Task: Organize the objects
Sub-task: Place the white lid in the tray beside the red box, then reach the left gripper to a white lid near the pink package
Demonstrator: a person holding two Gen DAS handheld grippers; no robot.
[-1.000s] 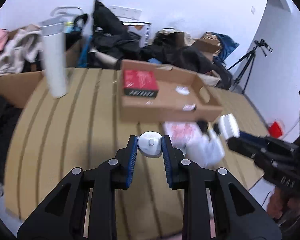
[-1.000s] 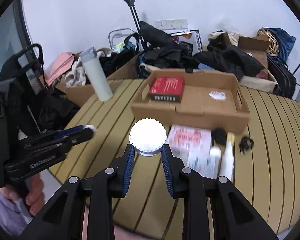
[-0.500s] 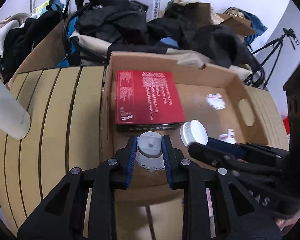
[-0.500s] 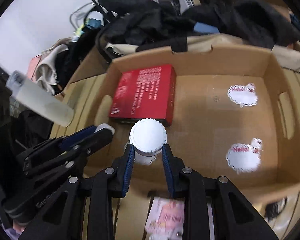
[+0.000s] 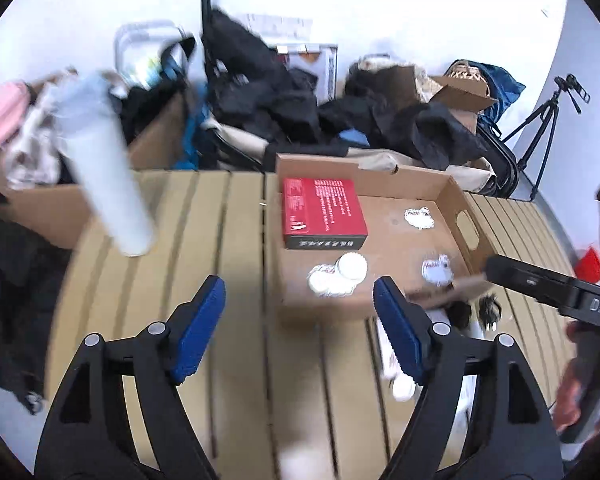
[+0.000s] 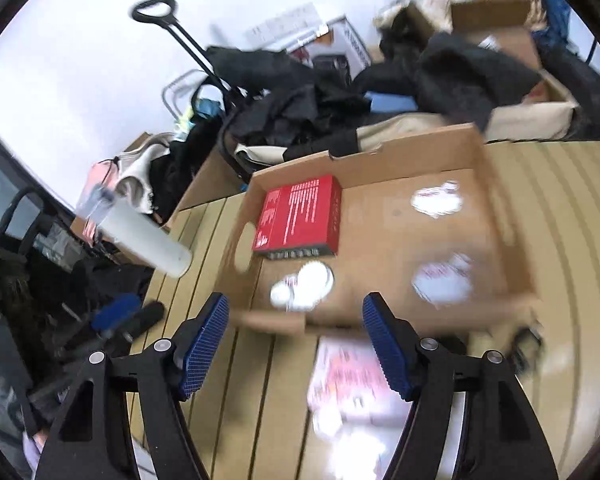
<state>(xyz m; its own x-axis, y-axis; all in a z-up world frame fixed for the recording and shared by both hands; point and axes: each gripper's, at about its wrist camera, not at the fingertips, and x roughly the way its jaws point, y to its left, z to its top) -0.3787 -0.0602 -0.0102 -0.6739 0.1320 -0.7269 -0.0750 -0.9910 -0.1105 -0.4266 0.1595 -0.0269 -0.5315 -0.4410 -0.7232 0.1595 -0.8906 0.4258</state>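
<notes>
A shallow cardboard box (image 5: 466,224) (image 6: 496,216) sits on the slatted wooden table. In it lie a red box (image 5: 322,210) (image 6: 300,216) and, just in front of it, two small white jars side by side (image 5: 340,276) (image 6: 304,284). My left gripper (image 5: 300,328) is open and empty, held above the table in front of the box. My right gripper (image 6: 296,340) is open and empty too, at the box's near wall. The right gripper also shows in the left wrist view (image 5: 540,280).
A tall white bottle (image 5: 112,184) (image 6: 140,236) stands on the table's left. White and pink packets (image 6: 352,384) and small black items (image 5: 488,308) lie in front of the box. Bags, clothes and cartons pile up behind the table; a tripod (image 5: 548,120) stands at the right.
Both grippers have opened and let go of their white jars, which now rest in the box by the red box. Both grippers have drawn back toward me.
</notes>
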